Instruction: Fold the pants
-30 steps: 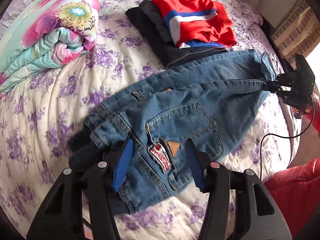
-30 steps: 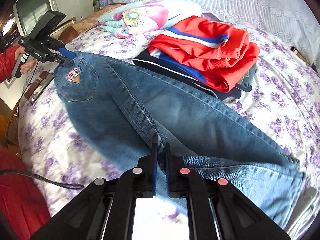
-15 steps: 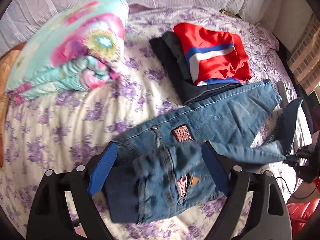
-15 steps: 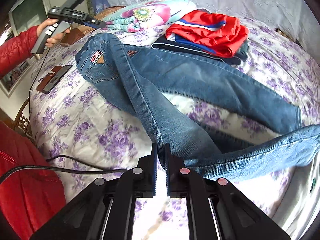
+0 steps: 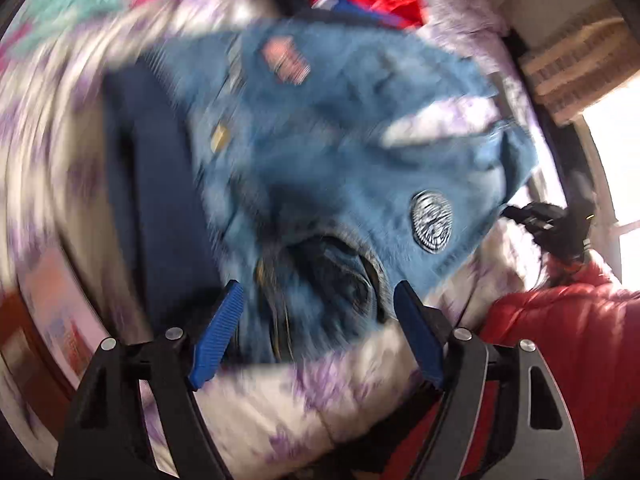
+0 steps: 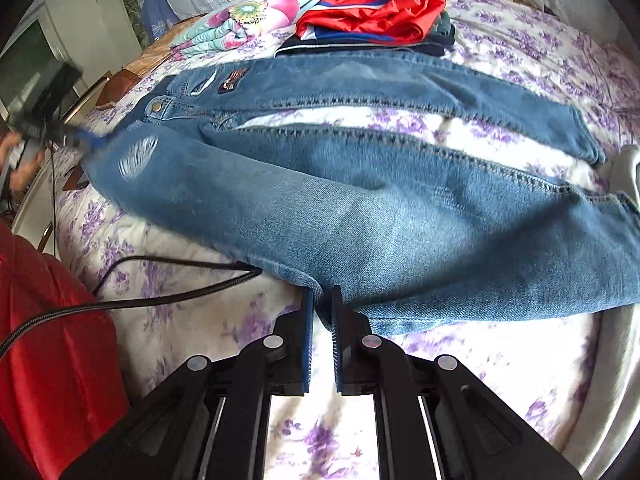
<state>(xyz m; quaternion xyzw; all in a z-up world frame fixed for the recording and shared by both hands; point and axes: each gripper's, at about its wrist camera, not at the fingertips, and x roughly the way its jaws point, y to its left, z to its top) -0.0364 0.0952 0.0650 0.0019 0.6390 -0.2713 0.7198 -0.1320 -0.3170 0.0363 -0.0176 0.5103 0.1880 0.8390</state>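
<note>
Our right gripper (image 6: 321, 300) stays clamped on the jeans (image 6: 360, 200) leg hem at 6 o'clock. Our left gripper (image 5: 318, 320), fingers apart after closing slightly, should pinch the waistband squarely before we fold.

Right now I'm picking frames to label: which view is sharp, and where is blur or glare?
Left wrist view: heavy motion blur over the jeans and bedspread, window blown out at right. Right wrist view: mostly sharp on the jeans, only the far waistband end smeared; fisheye bending throughout.
</note>
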